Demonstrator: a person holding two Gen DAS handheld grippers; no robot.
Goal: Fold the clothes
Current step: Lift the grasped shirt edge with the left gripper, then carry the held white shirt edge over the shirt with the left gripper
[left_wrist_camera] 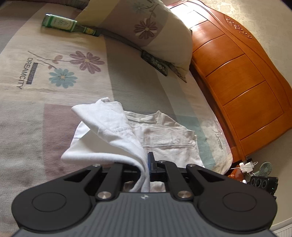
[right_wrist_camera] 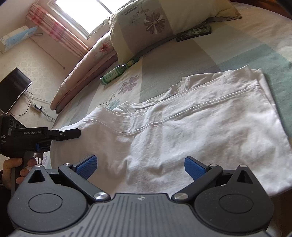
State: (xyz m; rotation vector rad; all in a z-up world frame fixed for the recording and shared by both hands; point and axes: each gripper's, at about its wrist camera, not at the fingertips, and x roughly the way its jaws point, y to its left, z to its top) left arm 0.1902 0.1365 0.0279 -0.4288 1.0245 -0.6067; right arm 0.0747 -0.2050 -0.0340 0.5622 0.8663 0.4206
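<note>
While its jaws are pressed together on a fold of cloth, the left gripper [left_wrist_camera: 147, 164] holds one edge of the white T-shirt [left_wrist_camera: 164, 134] lifted off the bedspread [left_wrist_camera: 54, 118], the raised flap draping to the left of its fingers and trailing down between them. Rest of the garment: lying flat just ahead of and to the right of the left gripper, collar pointing away from it. Right gripper [right_wrist_camera: 140, 166]: blue pads spread wide, nothing between them, hovering over the near hem of the T-shirt, which fills the area directly ahead of it. Left gripper as seen from the right wrist view: at the far left, level with the shirt's left edge, its handle held in a person's hand [right_wrist_camera: 12, 169]. Green bottle [left_wrist_camera: 67, 24]: lying on its side on the bedspread, well ahead and to the left of the left gripper, its neck beside a flowered pillow [left_wrist_camera: 146, 27]. Phone [left_wrist_camera: 155, 62] in a dark patterned case: flat on the bedspread under the near edge of the pillow, well ahead of both grippers. Wooden headboard [left_wrist_camera: 237, 73]: far right of the left gripper. Window [right_wrist_camera: 82, 11] with a striped curtain [right_wrist_camera: 54, 29]: far ahead and left of the right gripper. Dark screen [right_wrist_camera: 14, 87]: left of the right gripper, against the wall.
</note>
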